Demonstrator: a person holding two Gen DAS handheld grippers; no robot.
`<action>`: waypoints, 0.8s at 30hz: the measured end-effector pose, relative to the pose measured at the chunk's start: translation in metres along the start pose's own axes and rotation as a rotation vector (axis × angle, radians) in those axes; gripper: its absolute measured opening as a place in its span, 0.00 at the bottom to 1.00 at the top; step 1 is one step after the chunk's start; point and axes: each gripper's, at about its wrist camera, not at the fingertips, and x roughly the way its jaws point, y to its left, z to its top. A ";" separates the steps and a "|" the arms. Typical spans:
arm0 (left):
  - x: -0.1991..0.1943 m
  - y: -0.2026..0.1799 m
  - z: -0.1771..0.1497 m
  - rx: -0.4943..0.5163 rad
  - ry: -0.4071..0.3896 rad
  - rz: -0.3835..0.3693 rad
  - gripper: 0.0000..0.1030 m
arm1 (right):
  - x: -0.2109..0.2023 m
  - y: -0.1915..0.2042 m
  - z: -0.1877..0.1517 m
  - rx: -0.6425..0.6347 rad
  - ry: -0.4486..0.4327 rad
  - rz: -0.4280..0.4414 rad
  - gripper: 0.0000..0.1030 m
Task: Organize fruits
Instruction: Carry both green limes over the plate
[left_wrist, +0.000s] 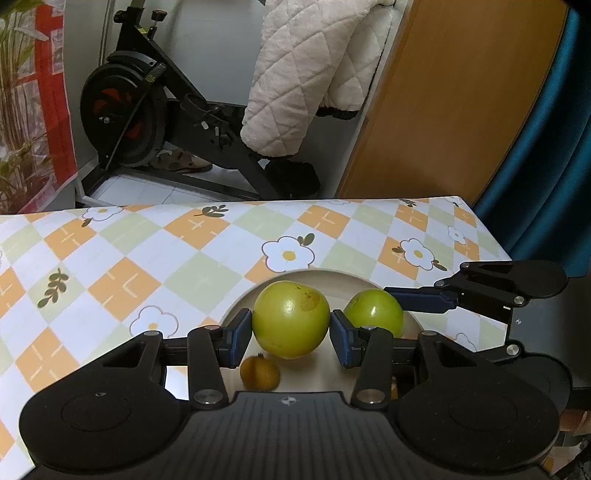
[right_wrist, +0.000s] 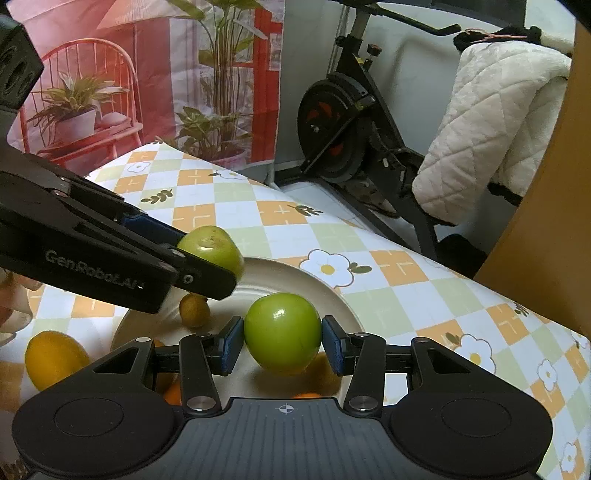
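Note:
My left gripper (left_wrist: 291, 326) is shut on a green apple with a brown blemish (left_wrist: 290, 319), held above a cream plate (left_wrist: 325, 277). The same apple (right_wrist: 210, 247) shows in the right wrist view between the left gripper's fingers (right_wrist: 155, 227). My right gripper (right_wrist: 282, 341) is shut on a second, smoother green apple (right_wrist: 282, 332) over the plate (right_wrist: 295, 275); that apple (left_wrist: 373, 312) shows at the right in the left wrist view. A small yellow-brown fruit (left_wrist: 259, 373) lies on the plate under the left gripper.
An orange-yellow fruit (right_wrist: 55, 356) lies on the patterned tablecloth (right_wrist: 388, 288) left of the plate. More orange fruit (right_wrist: 173, 395) shows under the right gripper. Beyond the table's far edge stand an exercise bike (left_wrist: 147, 110) with a white quilted coat (left_wrist: 306, 74) and a wooden panel (left_wrist: 454, 103).

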 end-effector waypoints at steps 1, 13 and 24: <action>0.001 0.000 0.001 0.004 0.002 -0.001 0.47 | 0.002 -0.001 0.000 -0.002 0.002 0.000 0.41; 0.017 0.001 0.000 0.020 0.043 0.002 0.47 | 0.020 -0.007 -0.002 0.004 0.014 0.019 0.41; 0.026 0.003 -0.003 0.021 0.077 0.021 0.47 | 0.027 -0.010 -0.005 0.015 0.027 0.017 0.41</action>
